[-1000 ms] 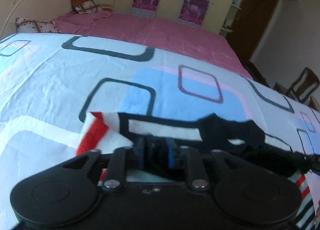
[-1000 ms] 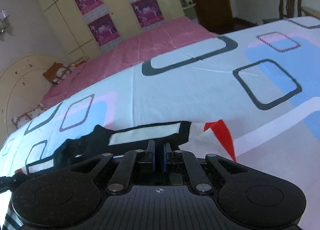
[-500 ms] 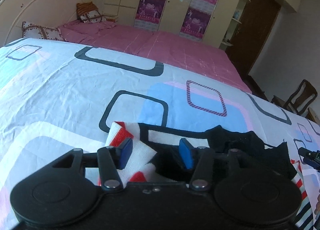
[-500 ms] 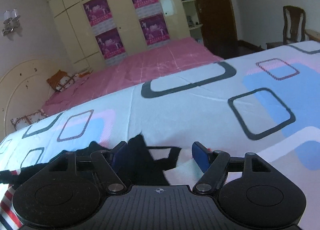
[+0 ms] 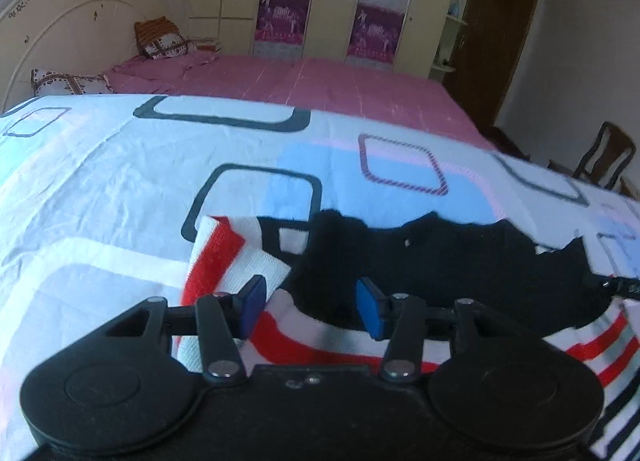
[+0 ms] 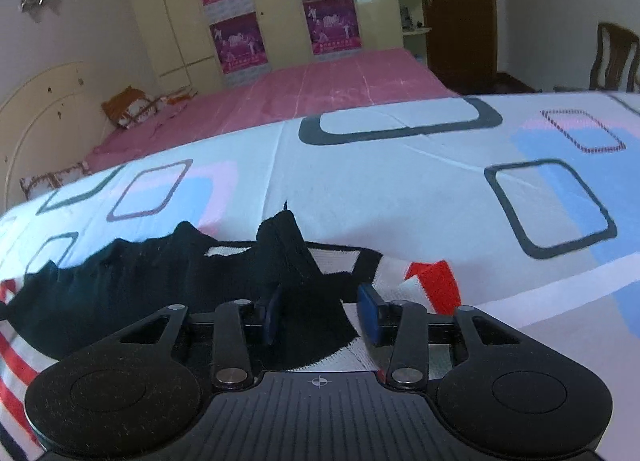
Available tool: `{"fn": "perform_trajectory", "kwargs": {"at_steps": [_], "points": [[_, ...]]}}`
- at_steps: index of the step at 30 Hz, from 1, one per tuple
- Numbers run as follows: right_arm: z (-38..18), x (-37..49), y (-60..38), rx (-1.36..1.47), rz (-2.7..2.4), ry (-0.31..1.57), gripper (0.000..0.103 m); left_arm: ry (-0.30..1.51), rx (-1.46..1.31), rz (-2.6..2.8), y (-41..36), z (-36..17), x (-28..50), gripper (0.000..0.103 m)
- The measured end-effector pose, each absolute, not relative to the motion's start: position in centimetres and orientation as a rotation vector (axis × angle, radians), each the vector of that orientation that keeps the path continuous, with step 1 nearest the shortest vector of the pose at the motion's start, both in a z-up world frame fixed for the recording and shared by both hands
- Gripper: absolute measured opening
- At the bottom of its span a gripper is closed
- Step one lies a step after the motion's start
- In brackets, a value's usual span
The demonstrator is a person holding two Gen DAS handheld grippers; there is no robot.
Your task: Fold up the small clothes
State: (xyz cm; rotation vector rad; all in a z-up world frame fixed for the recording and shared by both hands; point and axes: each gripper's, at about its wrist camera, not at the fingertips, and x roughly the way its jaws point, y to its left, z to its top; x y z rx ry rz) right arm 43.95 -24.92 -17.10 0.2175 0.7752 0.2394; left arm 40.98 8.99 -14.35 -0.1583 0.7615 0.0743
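Nearest the lenses, the black housings of both tools filled the bottom of each view and hid the near part of the garment (image 5: 256,261) beneath them, so how far the cloth reached toward the person could not be made out; no hand or sleeve showed. The left hand-held gripper (image 5: 310,307) stood partly open, its blue pads (image 5: 370,307) apart with a gap between them; its jaws had just been closing a little, with the garment's white, red-striped knit and black edge lying under the gap and no pad pressing it. The right hand-held gripper (image 6: 320,315) was likewise partly open and had just been closing; a raised black fold of the garment (image 6: 288,257) stood up between its pads, the left pad half hidden against the dark cloth, so contact there was hard to judge, while the right pad stood clear. Both tools pointed downward at a slant toward the bed. The garment, black with red, white and dark stripes, lay spread on the patterned bedsheet (image 5: 120,189), its right side cut off by the left view's edge. Beyond it lay a pink bedspread (image 5: 320,81), pillows (image 5: 160,41) by a cream headboard (image 5: 60,21), wardrobes with purple posters (image 6: 236,37), a dark door (image 5: 500,41) and a wooden chair (image 5: 604,161).
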Motion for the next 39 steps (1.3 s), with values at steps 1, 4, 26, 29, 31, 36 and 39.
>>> {"fn": "perform_trajectory", "kwargs": {"at_steps": [1,4,26,29,31,36,39], "points": [[-17.1,43.9,-24.7,0.202,0.242,0.775,0.037,0.778,-0.134,0.097,8.8,-14.8,41.3,0.046],[-17.6,44.0,-24.6,0.131,0.215,0.784,0.018,0.794,-0.117,0.167,9.2,-15.9,41.5,0.045],[-14.3,41.1,-24.1,0.204,0.251,0.69,0.02,0.807,-0.063,0.141,7.4,-13.6,40.0,0.045],[-13.8,40.1,-23.0,0.193,0.286,0.686,0.021,0.785,-0.055,0.116,6.5,-12.7,39.2,0.046],[-13.8,39.5,-22.3,0.188,0.303,0.686,0.021,0.774,-0.064,0.095,6.0,-12.2,38.7,0.047],[-14.0,38.1,-20.8,0.165,0.337,0.699,0.022,0.771,-0.078,0.037,4.5,-12.0,37.4,0.049],[-14.2,37.0,-20.0,0.147,0.363,0.706,0.023,0.784,-0.056,0.012,3.5,-12.8,36.6,0.05]]}}
